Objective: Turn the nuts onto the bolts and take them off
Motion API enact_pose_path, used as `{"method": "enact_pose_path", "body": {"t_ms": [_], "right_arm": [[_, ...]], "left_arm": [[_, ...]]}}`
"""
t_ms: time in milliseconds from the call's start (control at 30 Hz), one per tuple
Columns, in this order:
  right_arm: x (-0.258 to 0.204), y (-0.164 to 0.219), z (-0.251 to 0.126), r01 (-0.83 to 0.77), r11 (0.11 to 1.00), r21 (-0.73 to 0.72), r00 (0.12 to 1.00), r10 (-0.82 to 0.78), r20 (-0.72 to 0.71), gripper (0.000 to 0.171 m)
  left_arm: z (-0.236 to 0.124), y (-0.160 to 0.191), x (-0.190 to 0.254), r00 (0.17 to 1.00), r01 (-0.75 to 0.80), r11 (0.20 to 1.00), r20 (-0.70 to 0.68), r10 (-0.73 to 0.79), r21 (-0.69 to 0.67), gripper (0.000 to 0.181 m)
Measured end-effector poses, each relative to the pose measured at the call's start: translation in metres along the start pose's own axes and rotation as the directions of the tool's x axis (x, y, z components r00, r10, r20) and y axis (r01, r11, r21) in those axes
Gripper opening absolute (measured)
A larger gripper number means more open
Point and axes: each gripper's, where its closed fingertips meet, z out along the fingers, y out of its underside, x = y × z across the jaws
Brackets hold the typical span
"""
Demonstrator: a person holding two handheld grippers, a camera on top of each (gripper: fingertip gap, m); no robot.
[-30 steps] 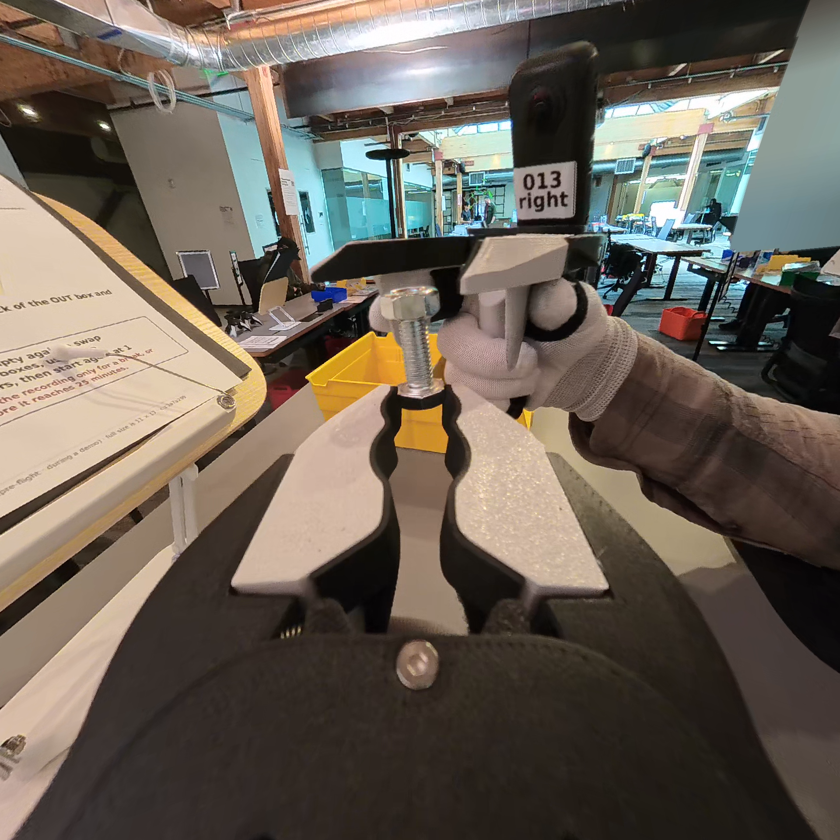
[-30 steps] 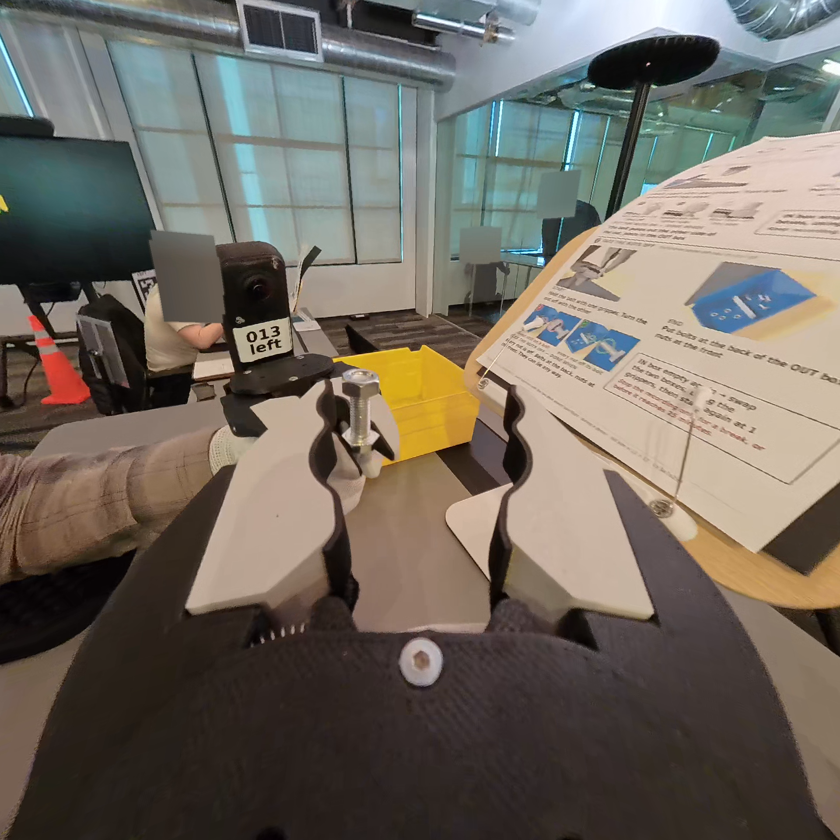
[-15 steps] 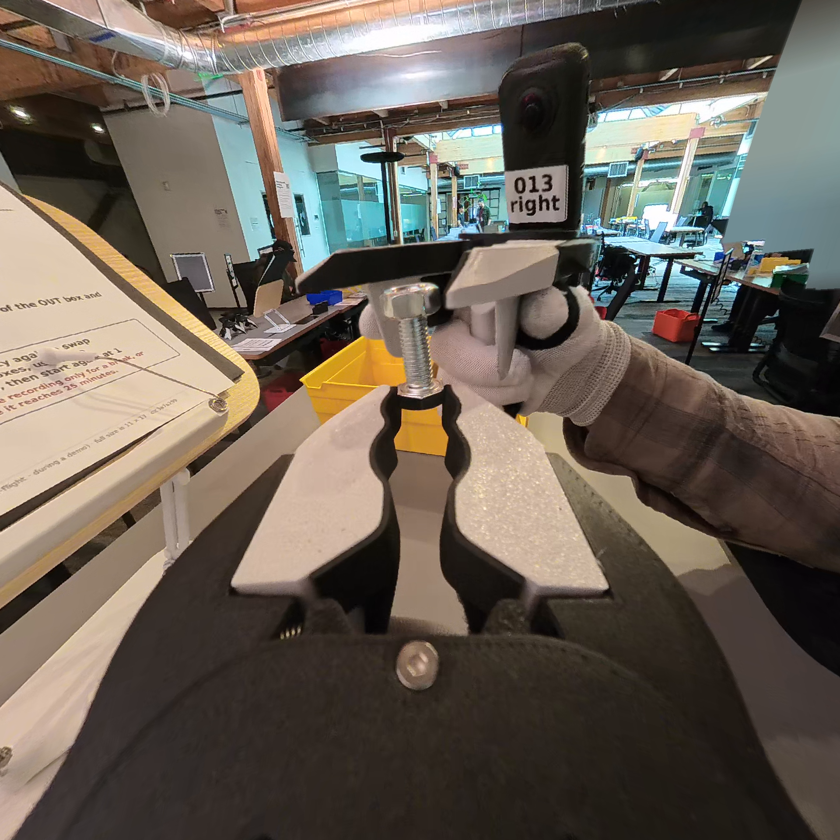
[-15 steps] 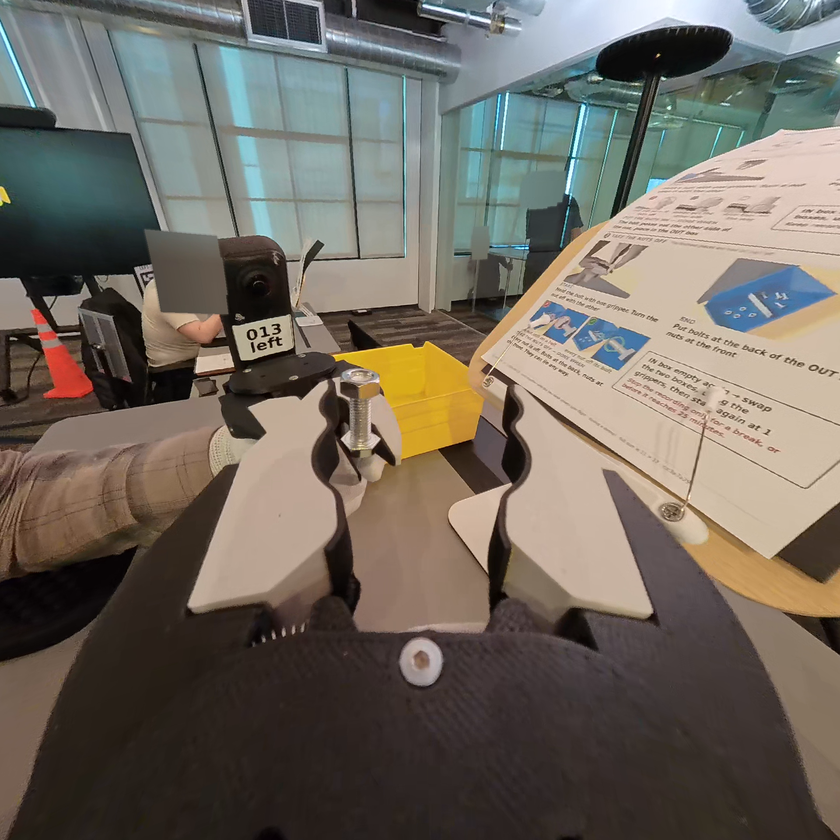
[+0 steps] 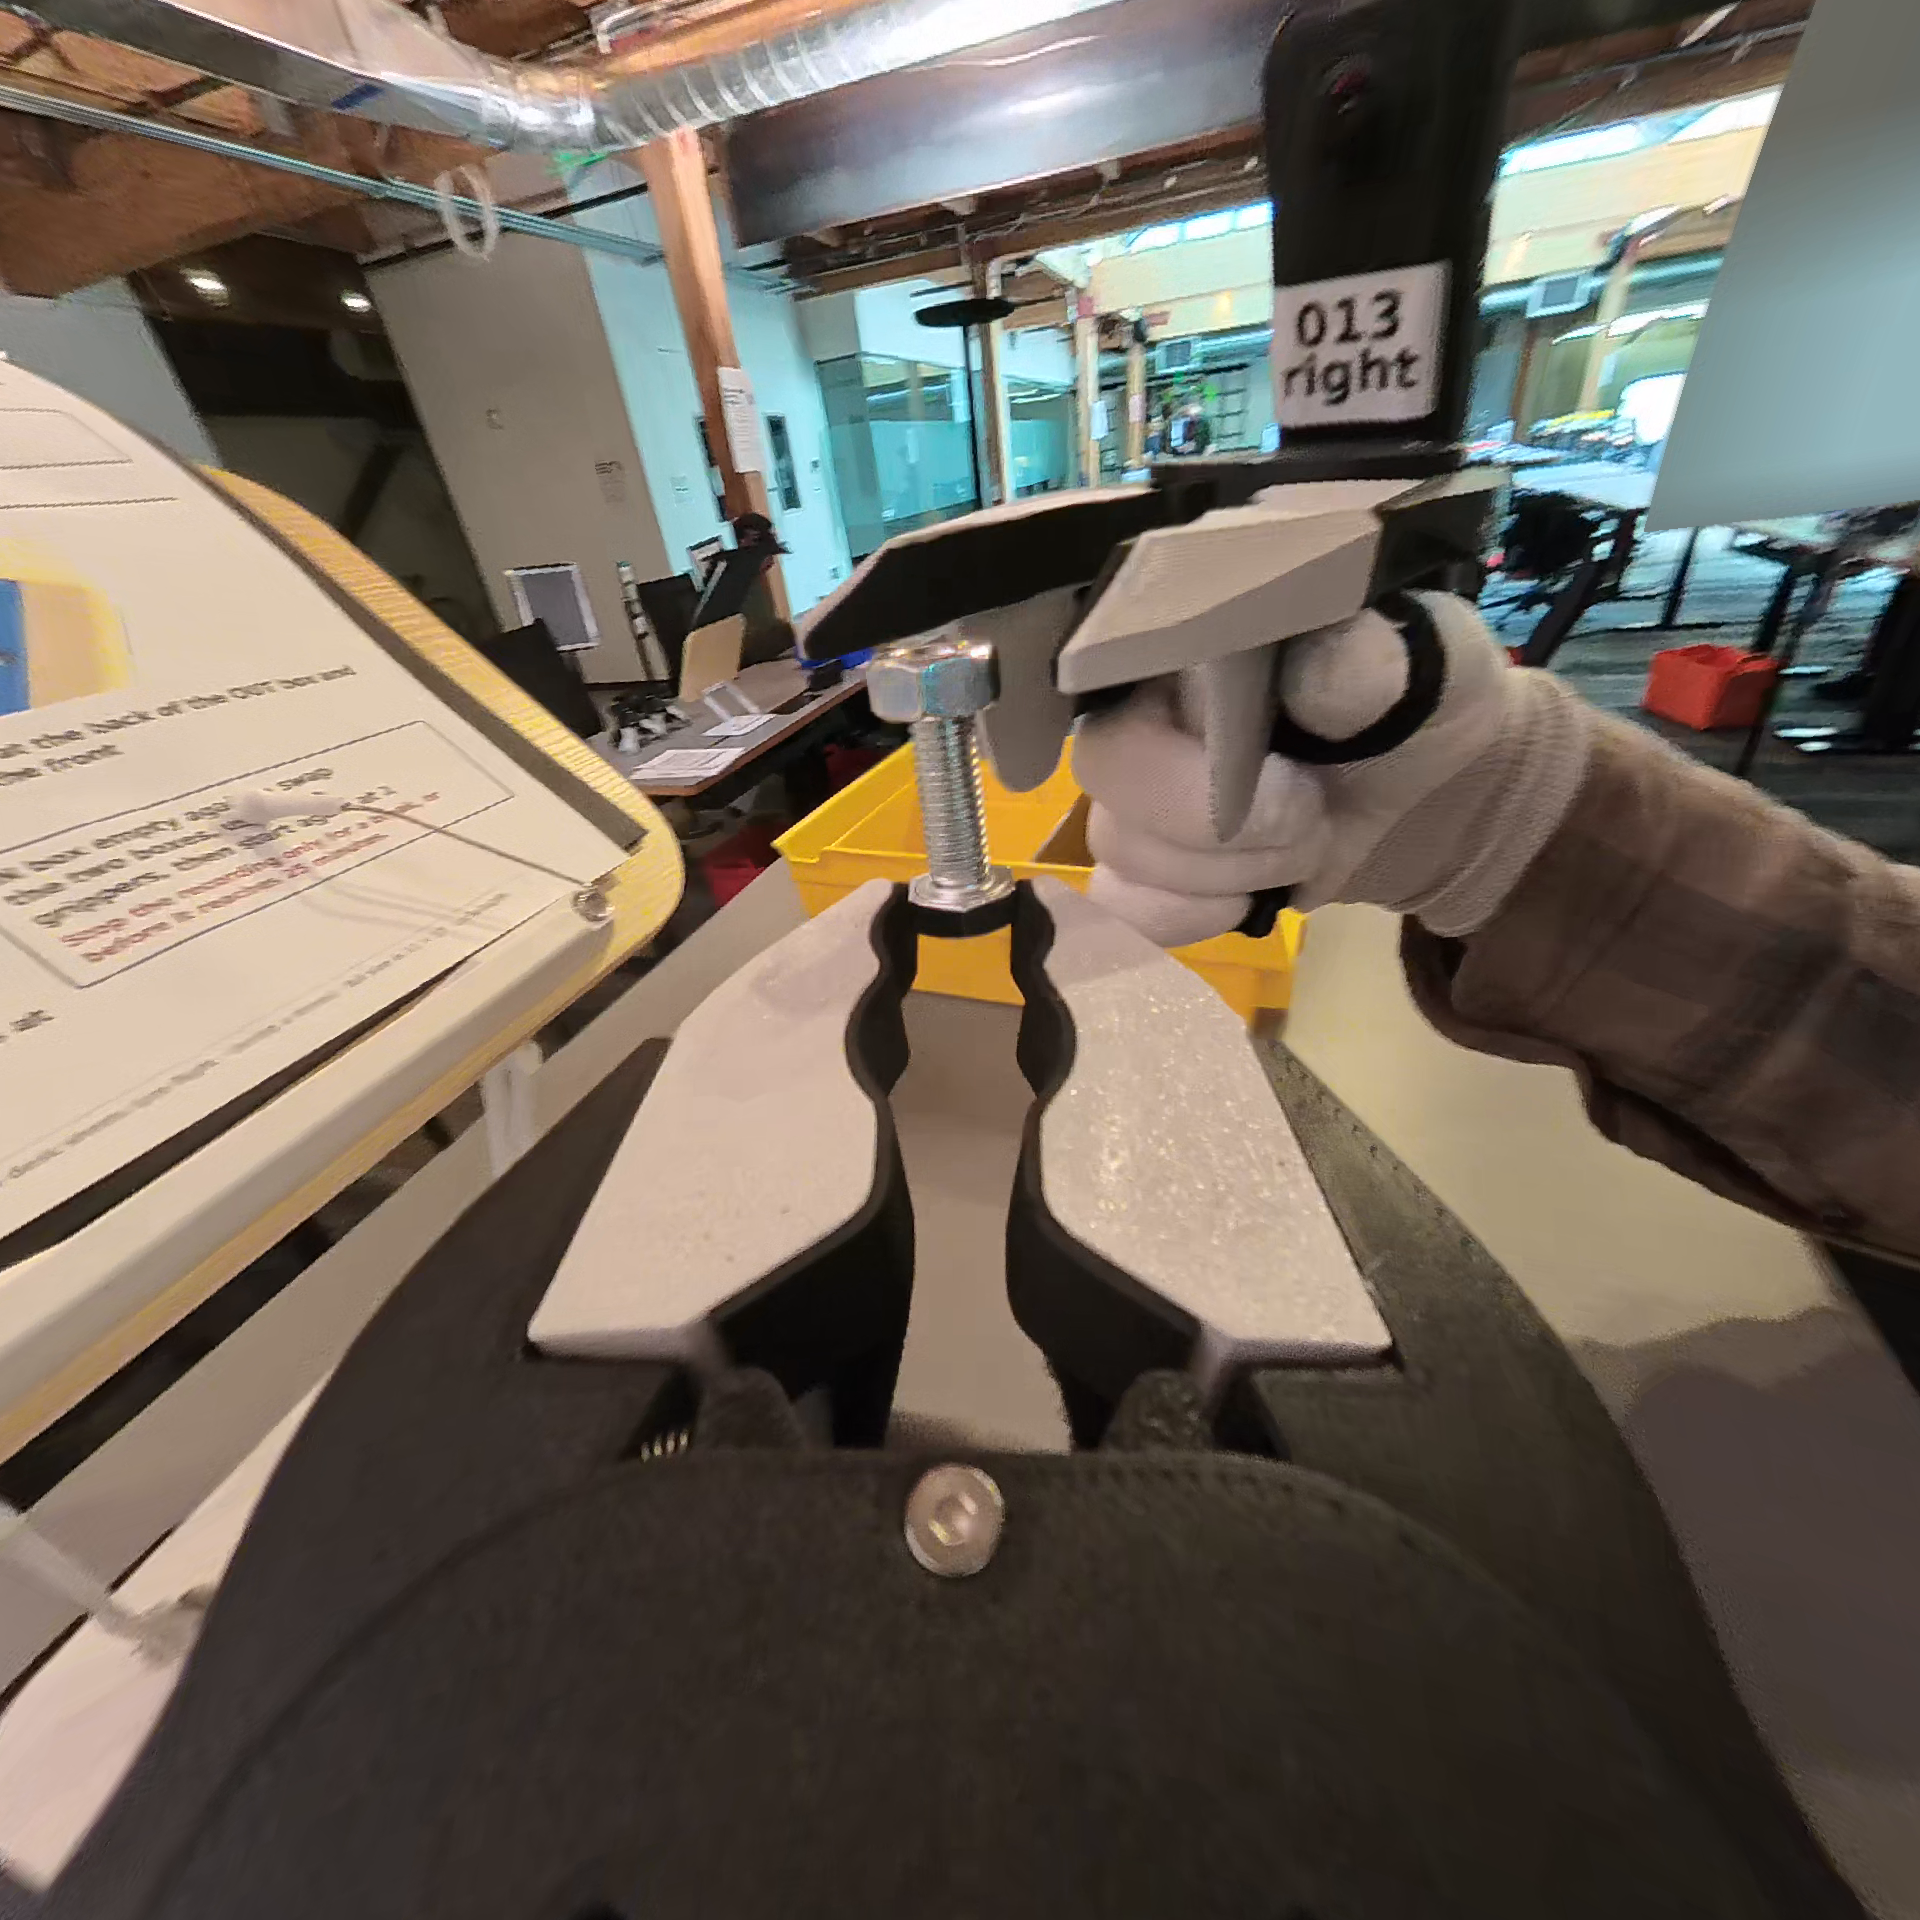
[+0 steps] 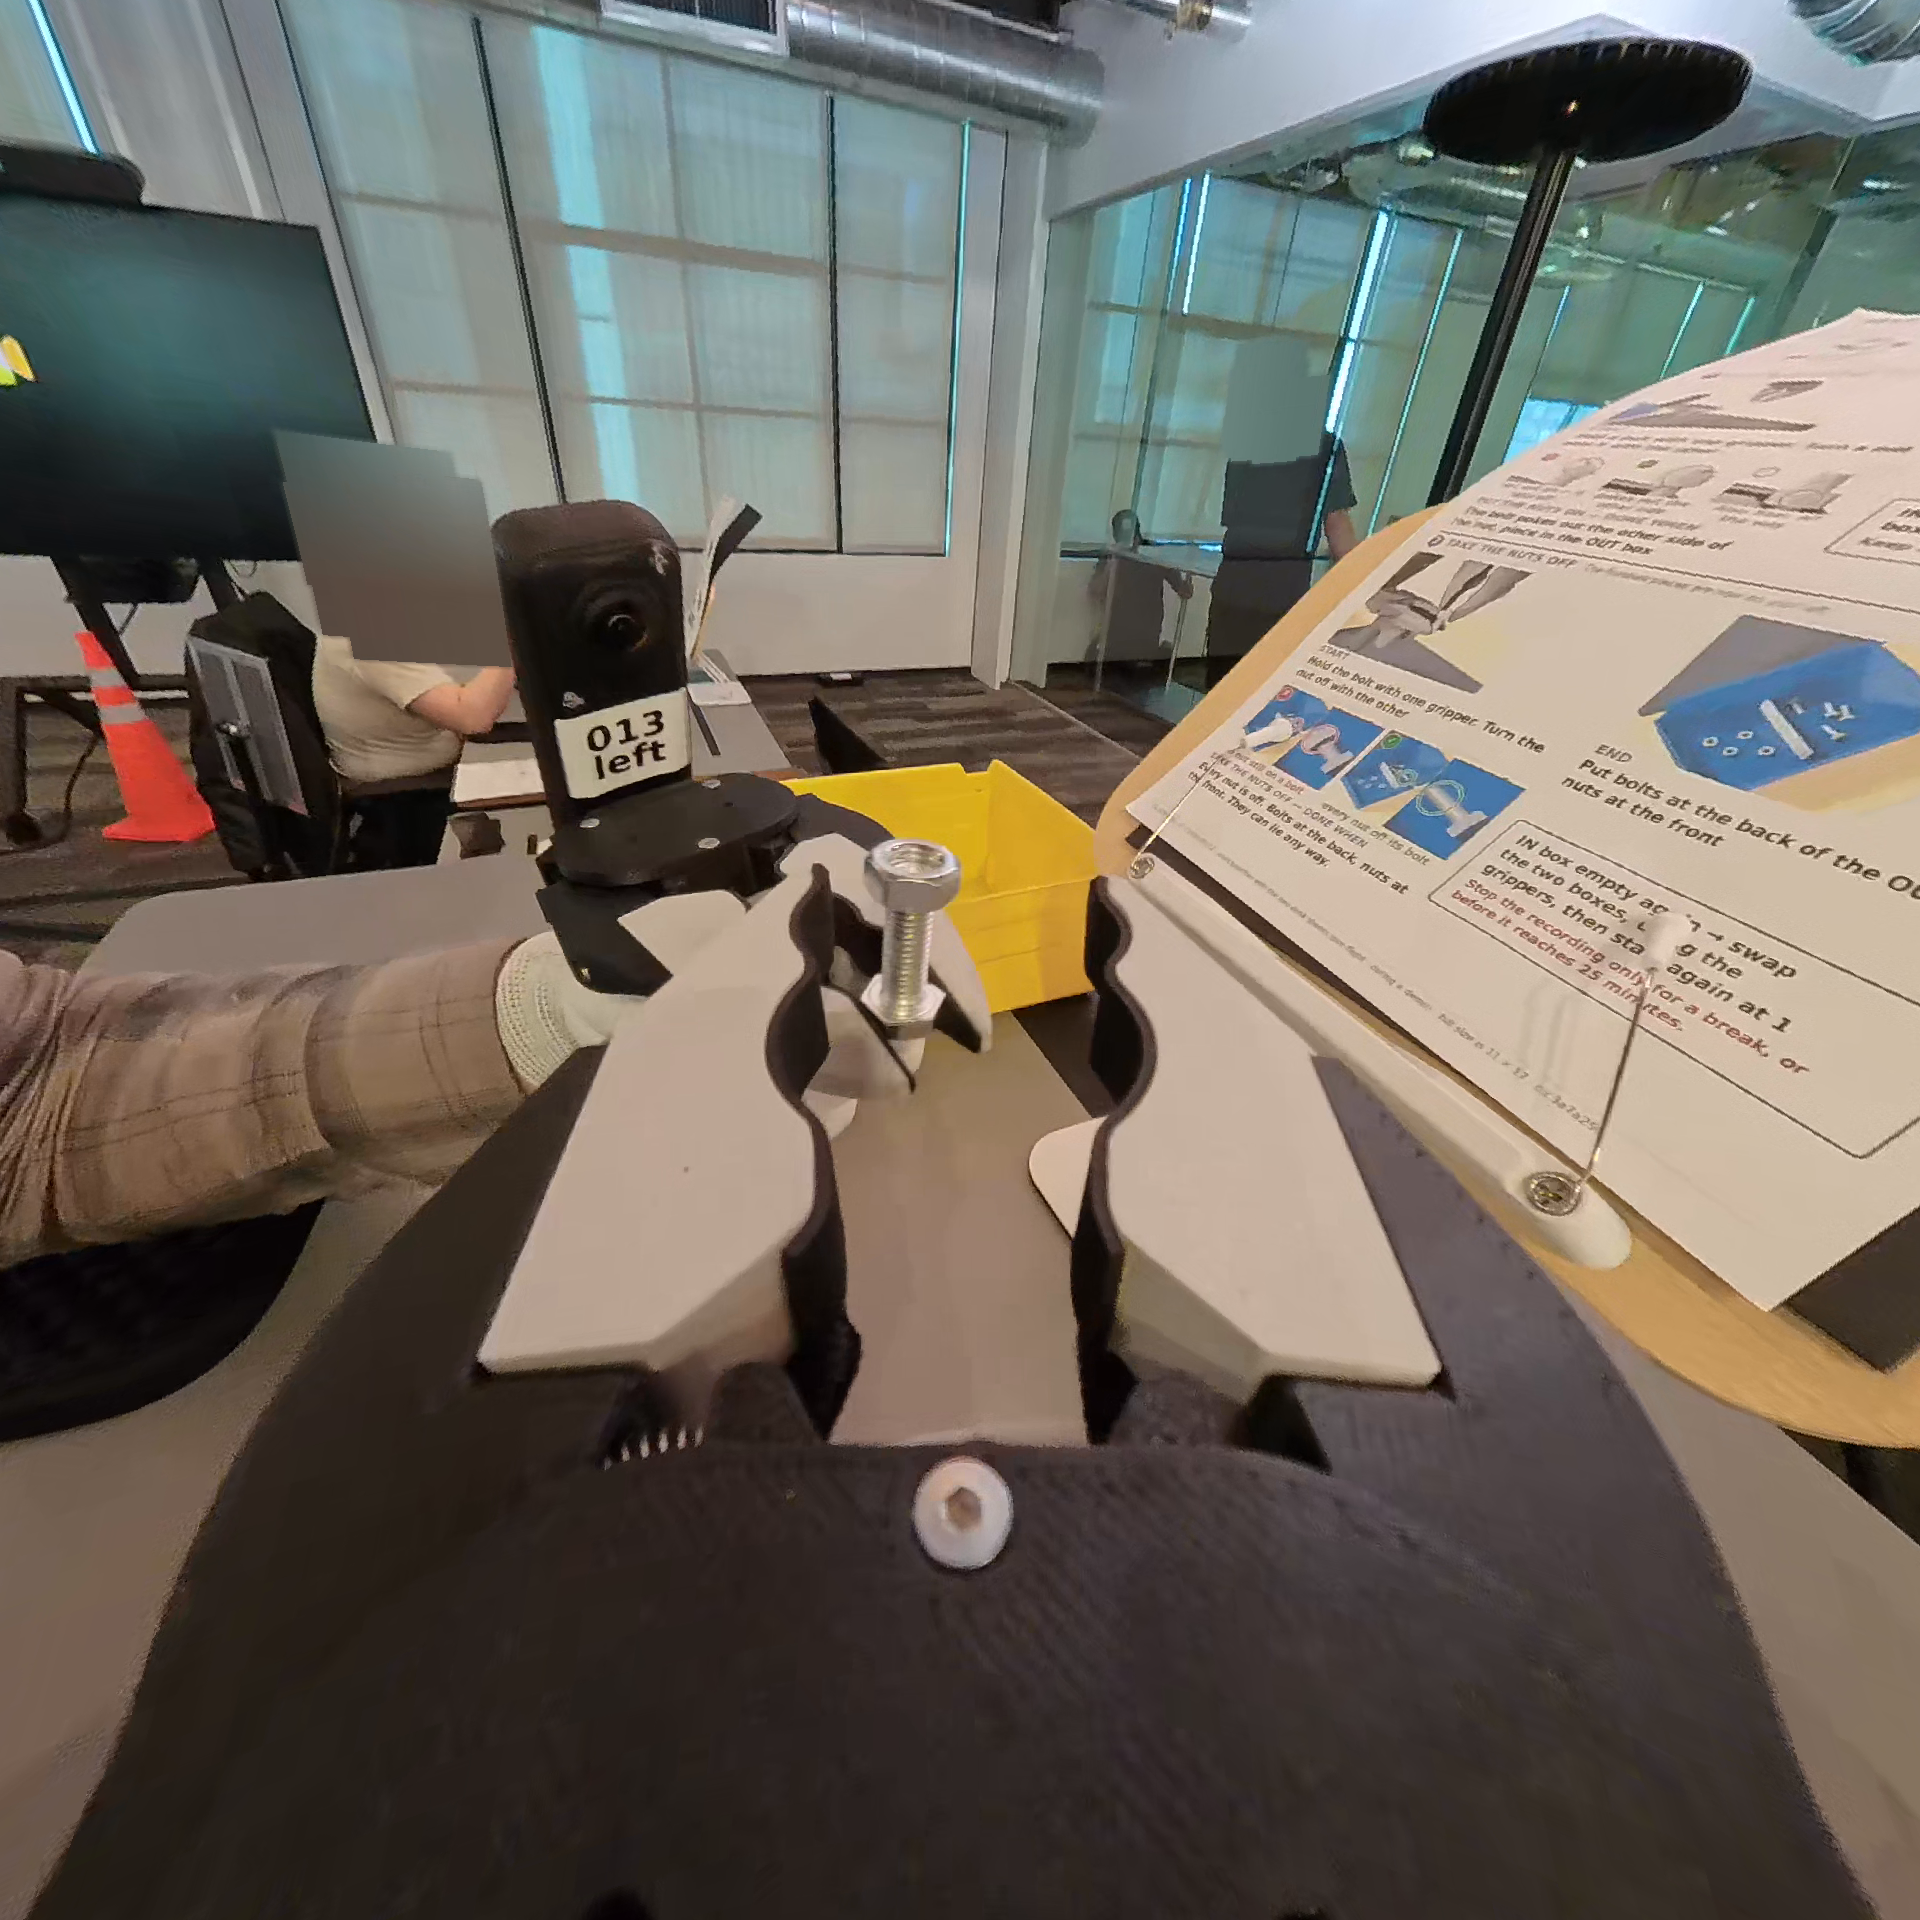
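A silver bolt (image 5: 954, 800) stands upright, head on top, with a hex nut (image 5: 961, 891) at its lower end. My left gripper (image 5: 961, 920) is shut on the nut and holds the bolt above the grey table. My right gripper (image 6: 956, 935) is open, its fingers apart and holding nothing. In the right wrist view the bolt (image 6: 906, 940) and nut (image 6: 902, 1003) show just beyond its tips, close to the left finger (image 6: 805, 935). The right gripper (image 5: 1127, 779), held by a gloved hand, sits beside the bolt head in the left wrist view.
A yellow bin (image 6: 1018, 831) stands on the table (image 6: 935, 1195) behind the grippers; it also shows in the left wrist view (image 5: 831, 842). A tilted wooden board with an instruction sheet (image 6: 1558, 831) is close by on one side (image 5: 260, 831). A seated person (image 6: 384, 707) and an orange cone (image 6: 135, 769) are far back. Across from one pair of fingers to the other is roughly 4 cm.
My right gripper's fingers have come closer together, and the bolt now shows more between them. The left gripper still holds the nut and bolt the same way.
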Motion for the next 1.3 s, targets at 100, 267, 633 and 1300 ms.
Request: {"method": "enact_pose_path", "body": {"t_ms": [100, 267, 633, 1300], "right_arm": [[0.005, 0.001, 0.000, 0.003, 0.999, -0.046, 0.999, -0.005, -0.047, 0.037], [0.014, 0.004, 0.003, 0.007, 0.993, -0.115, 0.989, -0.024, -0.145, 0.037], [0.024, 0.016, 0.026, -0.064, 0.993, -0.102, 0.972, 0.039, -0.231, 0.018], [-0.015, 0.004, -0.006, 0.017, 1.000, -0.023, 0.996, -0.014, 0.089, 0.048]], "left_arm": [[0.002, 0.003, -0.013, 0.992, -0.047, 0.998, 0.114, 0.051, -0.033, 0.018], [0.004, 0.010, -0.036, 0.920, -0.138, 0.983, 0.352, 0.171, -0.118, 0.018], [0.007, 0.017, -0.043, 0.832, -0.148, 0.978, 0.516, 0.204, -0.148, 0.018], [0.015, 0.004, 0.015, 1.000, 0.011, 1.000, -0.002, -0.011, -0.014, 0.018]]}}
